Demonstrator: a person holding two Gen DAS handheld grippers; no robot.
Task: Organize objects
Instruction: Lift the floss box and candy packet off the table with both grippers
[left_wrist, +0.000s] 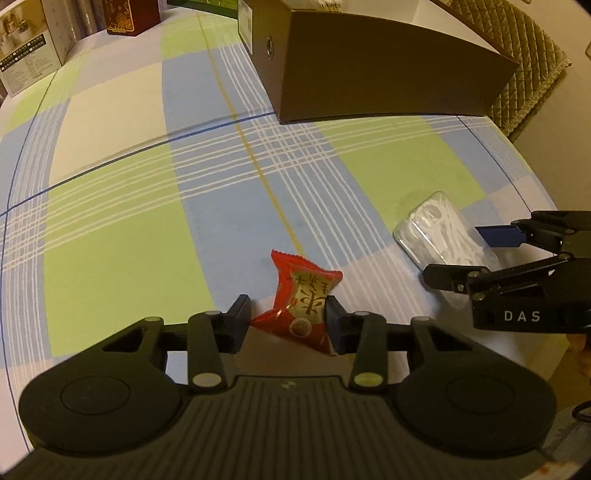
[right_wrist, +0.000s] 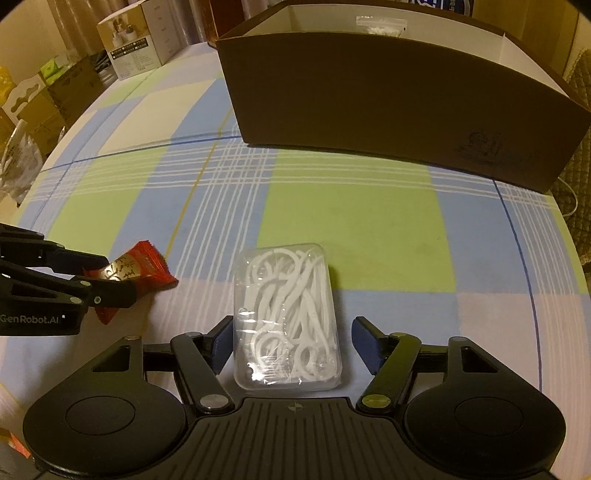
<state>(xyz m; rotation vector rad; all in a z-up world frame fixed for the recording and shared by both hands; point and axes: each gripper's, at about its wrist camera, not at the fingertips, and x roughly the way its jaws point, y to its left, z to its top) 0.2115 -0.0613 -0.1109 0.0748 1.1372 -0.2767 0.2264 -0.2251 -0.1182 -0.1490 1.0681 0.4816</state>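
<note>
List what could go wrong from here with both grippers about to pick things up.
1. The left gripper straddles the red snack packet off-centre, its right pad near the body and its left by the crimped end; closing may crumple it or let it slip.
2. The right gripper is open around the clear floss-pick case; smooth plastic could squirt out.
3. The brown box has a tall near wall; low carries may hit it.

brown box (right_wrist: 388, 107): far right end cut off ahead | snack packet (right_wrist: 140, 269): near end hidden behind left gripper (right_wrist: 110, 284)
</note>
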